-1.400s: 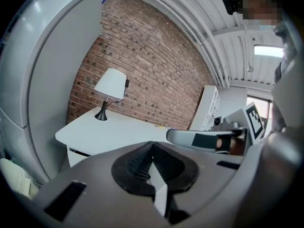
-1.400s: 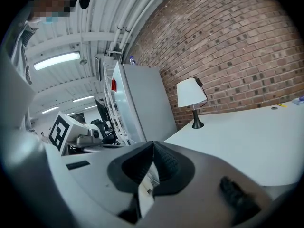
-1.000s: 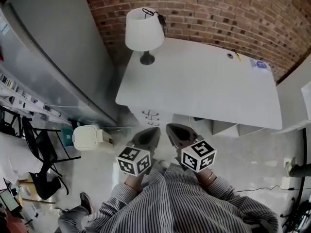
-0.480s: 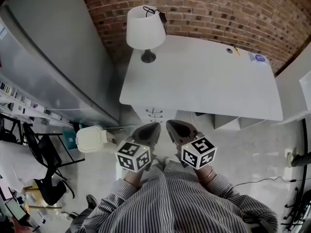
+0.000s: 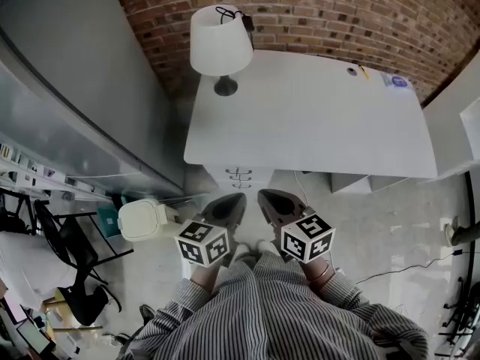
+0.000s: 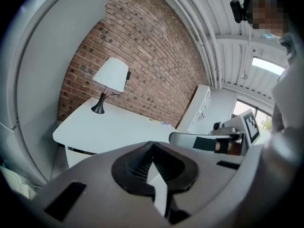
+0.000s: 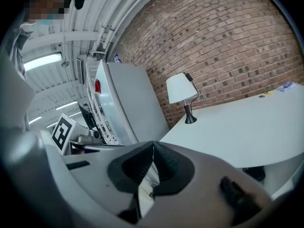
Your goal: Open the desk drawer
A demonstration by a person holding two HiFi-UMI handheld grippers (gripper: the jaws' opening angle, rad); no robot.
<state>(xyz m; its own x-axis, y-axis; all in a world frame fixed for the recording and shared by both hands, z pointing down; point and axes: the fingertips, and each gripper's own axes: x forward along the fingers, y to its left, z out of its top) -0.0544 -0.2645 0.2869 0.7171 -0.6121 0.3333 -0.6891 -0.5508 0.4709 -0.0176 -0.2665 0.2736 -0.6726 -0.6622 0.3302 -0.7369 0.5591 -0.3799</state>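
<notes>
Here, in the head view, the left gripper (image 5: pixel 238 199) and right gripper (image 5: pixel 263 196) sit side by side at lower centre, both grey, each with a black-and-white marker cube (image 5: pixel 202 243) at its rear. Striped shirt sleeves (image 5: pixel 277 313) fill the bottom edge.

Left gripper: in its own view the 2 ribbed black pads (image 6: pixel 140 159) meet at the tips, jaws together, nothing between them. Right gripper (image 7: pixel 153 144): same, pads closed tip to tip, nothing held. Each shows in the other's view, the right gripper (image 6: pixel 190 139) at right of the left gripper view.

White rounded-corner desk (image 5: pixel 322 118) spans centre to right of frame, against a red brick wall (image 5: pixel 337 10). The desk drawer (image 5: pixel 238 177) sits in a white drawer stack under the desk's lower left corner, just above the 2 gripper tips in frame; 2 small metal handles visible, fronts look flush and shut. Neither gripper touches it; a strip of floor shows between.

White-shaded table lamp on a dark base (image 5: pixel 220 43) stands on the desk's upper left corner. Tall grey metal cabinet (image 5: pixel 82 88) takes up the left side. White lidded bin (image 5: pixel 146 220) on the floor left of the left gripper. Black chair (image 5: pixel 67 238) at lower left.
</notes>
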